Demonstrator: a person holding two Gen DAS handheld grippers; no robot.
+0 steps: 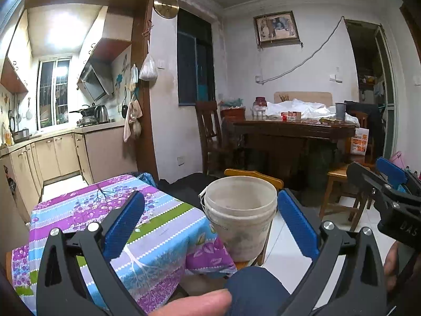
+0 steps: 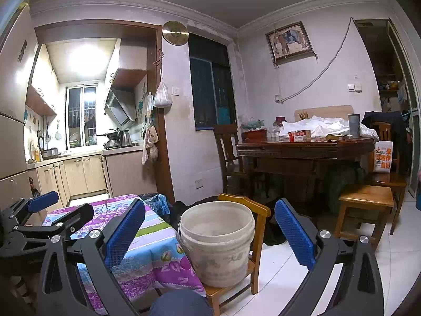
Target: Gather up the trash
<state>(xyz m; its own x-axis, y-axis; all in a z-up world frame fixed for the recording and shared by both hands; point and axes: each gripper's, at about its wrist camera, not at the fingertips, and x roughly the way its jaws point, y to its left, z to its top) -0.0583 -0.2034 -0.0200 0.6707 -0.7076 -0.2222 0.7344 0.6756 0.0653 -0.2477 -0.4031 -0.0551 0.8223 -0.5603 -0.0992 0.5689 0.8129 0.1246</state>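
A dirty white plastic bucket [image 1: 239, 216] stands on a small wooden chair [image 2: 250, 239] beside a low table with a purple, blue and green flowered cloth [image 1: 110, 226]. The bucket also shows in the right wrist view [image 2: 217, 239]. My left gripper [image 1: 210, 221] is open and empty, held above the table's edge with the bucket between its blue fingertips in view. My right gripper [image 2: 208, 229] is open and empty, likewise facing the bucket. The right gripper shows at the far right of the left view [image 1: 381, 181], the left gripper at the far left of the right view [image 2: 44, 210]. No trash on the cloth is visible.
A dark wooden dining table [image 2: 305, 144] with packets, a cup and white cloth stands behind, with wooden chairs and a stool [image 2: 365, 200] around it. A kitchen opens at the left [image 2: 79, 131]. A blue bag [image 2: 158, 202] lies behind the low table. White tiled floor lies to the right.
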